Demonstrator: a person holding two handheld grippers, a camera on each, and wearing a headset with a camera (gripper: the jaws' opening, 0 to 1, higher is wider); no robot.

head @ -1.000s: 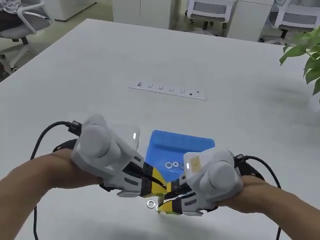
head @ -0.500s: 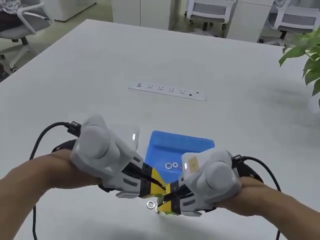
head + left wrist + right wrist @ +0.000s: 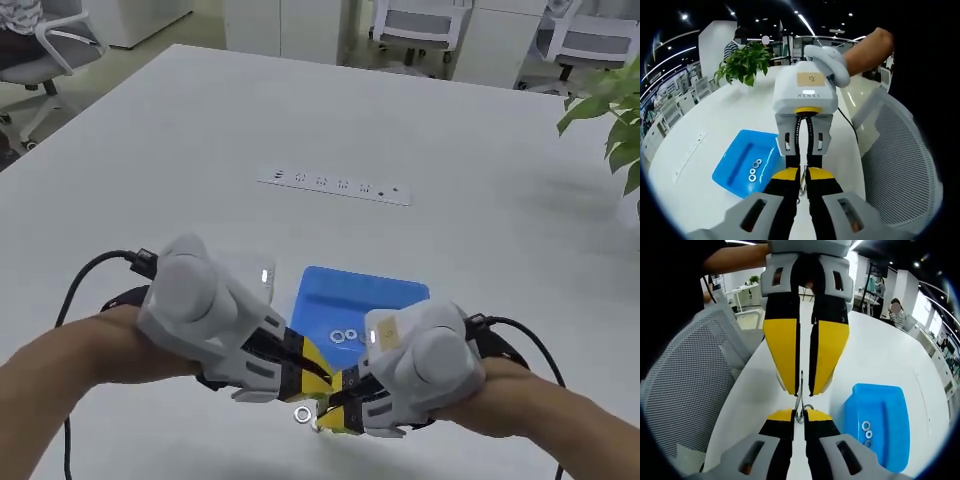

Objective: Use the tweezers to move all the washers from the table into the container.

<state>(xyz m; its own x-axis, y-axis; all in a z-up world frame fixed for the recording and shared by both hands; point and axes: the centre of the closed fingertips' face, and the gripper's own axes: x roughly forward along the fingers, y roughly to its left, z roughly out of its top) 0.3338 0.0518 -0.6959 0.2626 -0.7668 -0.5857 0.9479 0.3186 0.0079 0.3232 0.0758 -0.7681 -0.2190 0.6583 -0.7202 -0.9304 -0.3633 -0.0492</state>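
Observation:
My two grippers meet tip to tip at the near table edge. The left gripper (image 3: 322, 372) and the right gripper (image 3: 330, 402) both have their yellow jaws closed on the thin metal tweezers (image 3: 800, 395), which stand between them. In the left gripper view the tweezers (image 3: 802, 185) show in the narrow gap of my own jaws. One loose washer (image 3: 303, 414) lies on the table just under the jaws, and it is also visible as a washer (image 3: 808, 407) beside the tweezers. The blue container (image 3: 390, 297) sits just beyond, with a few washers (image 3: 345, 336) in it.
A white power strip (image 3: 335, 185) lies flat at mid table. A green plant (image 3: 615, 110) stands at the right edge. Office chairs stand beyond the far edge, and a mesh chair back (image 3: 900, 160) is close behind me.
The headset has tipped slightly, so the picture has shifted. Both grippers stay together on the tweezers in the same spot over the loose washer.

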